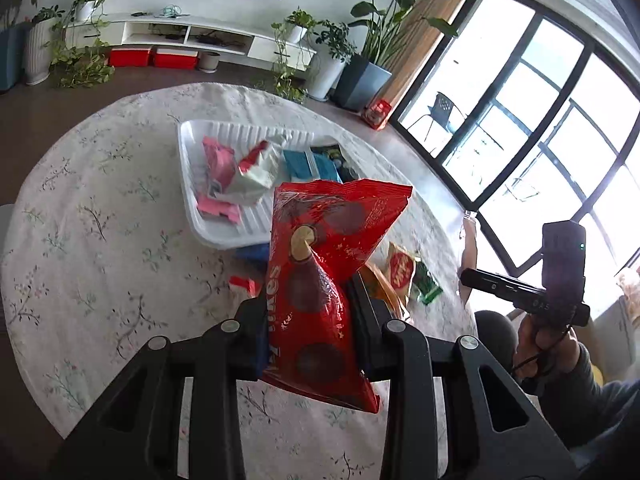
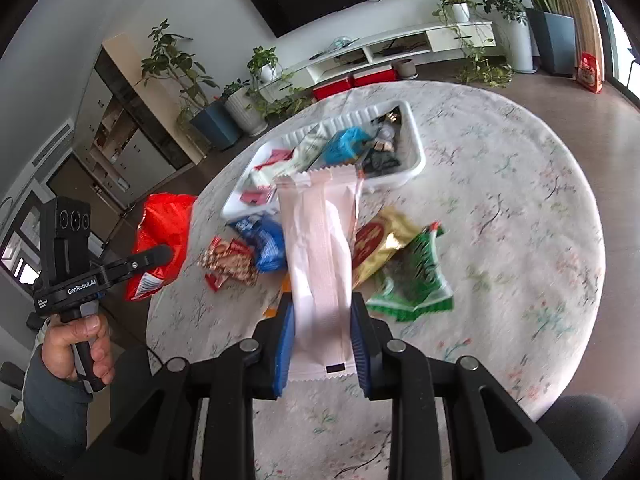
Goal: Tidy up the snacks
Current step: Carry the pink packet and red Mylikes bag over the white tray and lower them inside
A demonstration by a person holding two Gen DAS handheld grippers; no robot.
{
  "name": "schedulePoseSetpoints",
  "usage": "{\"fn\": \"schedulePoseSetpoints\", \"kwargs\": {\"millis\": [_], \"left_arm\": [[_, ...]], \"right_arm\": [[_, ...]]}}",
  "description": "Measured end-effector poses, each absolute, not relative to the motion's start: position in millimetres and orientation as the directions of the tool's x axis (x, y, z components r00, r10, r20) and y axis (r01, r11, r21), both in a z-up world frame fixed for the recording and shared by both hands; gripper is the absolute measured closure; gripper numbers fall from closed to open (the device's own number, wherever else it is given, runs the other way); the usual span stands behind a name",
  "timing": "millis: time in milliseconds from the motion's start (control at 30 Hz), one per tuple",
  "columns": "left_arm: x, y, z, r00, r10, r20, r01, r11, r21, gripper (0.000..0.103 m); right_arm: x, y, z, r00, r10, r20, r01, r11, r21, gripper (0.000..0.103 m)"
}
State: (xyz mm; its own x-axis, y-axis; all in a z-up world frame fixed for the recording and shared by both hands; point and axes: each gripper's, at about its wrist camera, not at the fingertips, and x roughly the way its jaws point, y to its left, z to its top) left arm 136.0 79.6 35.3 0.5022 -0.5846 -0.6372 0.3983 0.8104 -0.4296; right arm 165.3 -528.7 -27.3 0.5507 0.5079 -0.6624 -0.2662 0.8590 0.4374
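Note:
My left gripper [image 1: 306, 308] is shut on a large red snack bag [image 1: 324, 272] and holds it above the round table, short of the white tray [image 1: 224, 236]. The tray holds several snack packets. My right gripper [image 2: 322, 320] is shut on a long pale pink packet [image 2: 320, 248], seam side up, held above loose snacks. The left gripper with its red bag [image 2: 164, 236] shows at the left of the right wrist view. The right gripper's body [image 1: 560, 276] shows at the right of the left wrist view.
Loose on the floral tablecloth [image 2: 500, 200] lie a green packet [image 2: 416, 280], a gold and red packet [image 2: 380, 244], a blue packet [image 2: 260, 240] and a checked red packet [image 2: 228, 264]. Plants, a TV cabinet and a large window surround the table.

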Motion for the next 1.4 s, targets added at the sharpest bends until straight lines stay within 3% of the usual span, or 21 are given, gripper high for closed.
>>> {"fn": "schedulePoseSetpoints", "kwargs": {"millis": [300, 500, 900, 1400], "left_arm": [[220, 95, 85, 0.552, -0.591, -0.588, 0.355, 0.805, -0.475, 0.073], [284, 72, 88, 0.489, -0.589, -0.643, 0.345, 0.808, -0.478, 0.073], [340, 43, 17, 0.391, -0.499, -0.773, 0.291, 0.864, -0.411, 0.073], [342, 31, -14, 0.366, -0.466, -0.805, 0.281, 0.881, -0.382, 0.07]], "right_arm": [[256, -542, 23, 0.604, 0.474, -0.64, -0.253, 0.876, 0.41, 0.075], [319, -501, 42, 0.55, 0.545, -0.633, -0.312, 0.837, 0.449, 0.075], [382, -415, -35, 0.348, 0.534, -0.771, -0.294, 0.843, 0.451, 0.074], [394, -404, -69, 0.321, 0.496, -0.807, -0.274, 0.864, 0.422, 0.074]]}}
